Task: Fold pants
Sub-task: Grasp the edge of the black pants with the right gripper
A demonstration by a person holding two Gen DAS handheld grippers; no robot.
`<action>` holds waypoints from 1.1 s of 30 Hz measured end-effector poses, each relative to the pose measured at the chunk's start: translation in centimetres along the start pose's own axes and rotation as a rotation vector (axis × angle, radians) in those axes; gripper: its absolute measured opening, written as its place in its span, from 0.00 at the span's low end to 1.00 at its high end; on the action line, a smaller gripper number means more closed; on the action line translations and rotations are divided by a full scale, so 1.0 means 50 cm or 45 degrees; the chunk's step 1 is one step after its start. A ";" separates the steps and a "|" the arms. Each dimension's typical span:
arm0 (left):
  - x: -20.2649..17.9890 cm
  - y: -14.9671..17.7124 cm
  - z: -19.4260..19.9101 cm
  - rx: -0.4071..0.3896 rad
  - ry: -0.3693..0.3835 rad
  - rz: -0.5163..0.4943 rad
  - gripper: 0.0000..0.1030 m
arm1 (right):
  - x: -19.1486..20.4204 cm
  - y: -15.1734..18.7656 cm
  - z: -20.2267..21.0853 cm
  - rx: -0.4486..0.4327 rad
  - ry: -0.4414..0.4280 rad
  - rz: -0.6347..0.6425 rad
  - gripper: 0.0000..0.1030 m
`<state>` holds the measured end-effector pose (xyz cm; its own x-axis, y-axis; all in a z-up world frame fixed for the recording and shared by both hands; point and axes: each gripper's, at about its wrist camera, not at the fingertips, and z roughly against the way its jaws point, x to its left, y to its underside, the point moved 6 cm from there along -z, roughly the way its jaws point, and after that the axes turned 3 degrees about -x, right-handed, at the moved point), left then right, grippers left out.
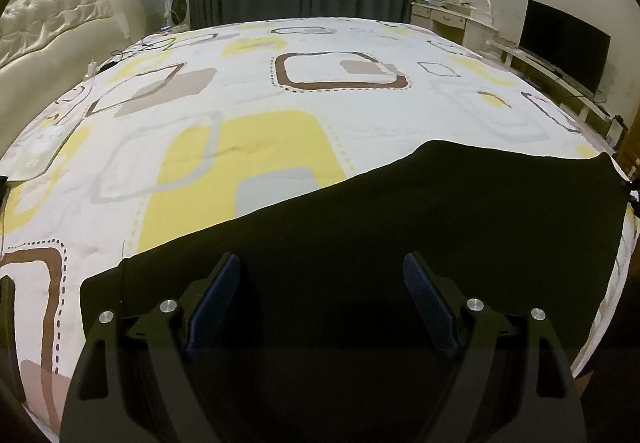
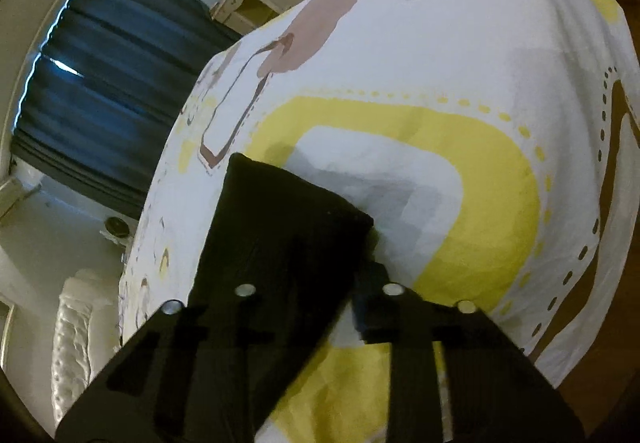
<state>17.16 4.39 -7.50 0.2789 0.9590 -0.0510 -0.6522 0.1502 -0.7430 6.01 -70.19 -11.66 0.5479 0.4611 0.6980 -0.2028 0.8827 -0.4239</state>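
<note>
Bedspread (image 1: 248, 147), pants (image 1: 400, 211) under tool (image 1: 322, 303)

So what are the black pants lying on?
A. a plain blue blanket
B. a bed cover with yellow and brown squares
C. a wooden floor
B: the black pants lie spread on the white bed cover printed with yellow, brown and grey squares.
</note>
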 end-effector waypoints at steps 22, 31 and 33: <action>0.004 0.017 -0.021 0.006 -0.015 0.016 0.81 | 0.418 0.236 0.069 0.024 -0.353 0.621 0.11; 0.004 0.019 -0.019 0.001 -0.009 0.028 0.81 | 0.522 0.450 0.062 0.209 -0.446 0.849 0.11; 0.004 0.019 -0.018 0.001 -0.007 0.030 0.81 | 0.532 0.487 0.058 0.253 -0.471 0.867 0.11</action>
<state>17.26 4.51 -8.82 0.2595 0.9635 -0.0651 -0.6592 0.1275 -0.7410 13.29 -36.18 -1.74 -0.0458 0.8740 0.4837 -0.5559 0.3800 -0.7393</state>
